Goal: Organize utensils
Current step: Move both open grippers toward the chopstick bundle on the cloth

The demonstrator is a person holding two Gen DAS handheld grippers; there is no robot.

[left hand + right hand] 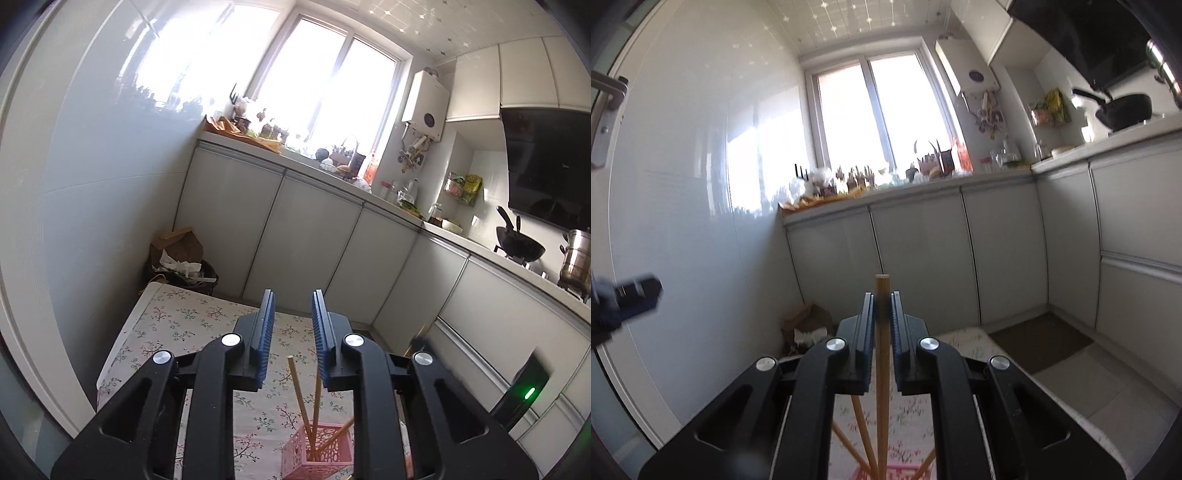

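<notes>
While the left gripper [293, 325] points almost level over the table [173, 325], tipped only slightly downward, its blue pads [264, 343] stand a little apart with nothing between them. Below and ahead of those pads a pink basket [317, 456] with a lattice wall sits on the flowered cloth near the table's near edge, and three wooden chopsticks [298, 391] stand in it. Two of them rise steeply, their long axes close to upright and their top ends leaning apart from each other, one toward the left pad and one up beside the right pad; the third leans low toward the right, its top end just over the basket's rim.

The right gripper [882, 317] also points almost level, and its pads are pinching a single chopstick [882, 369]. That stick runs straight up and down through the narrow gap between the pads, its square top end showing just above the fingertips and its lower end reaching down to the pink basket [905, 472] at the bottom of the right wrist view, just above or inside it; I cannot tell which. Around it other chopsticks [862, 432] fan out from the basket, leaning left and right. At the left edge of the same view a blurred dark gripper part [631, 295] shows against the white wall [687, 184], well apart from the held stick.
</notes>
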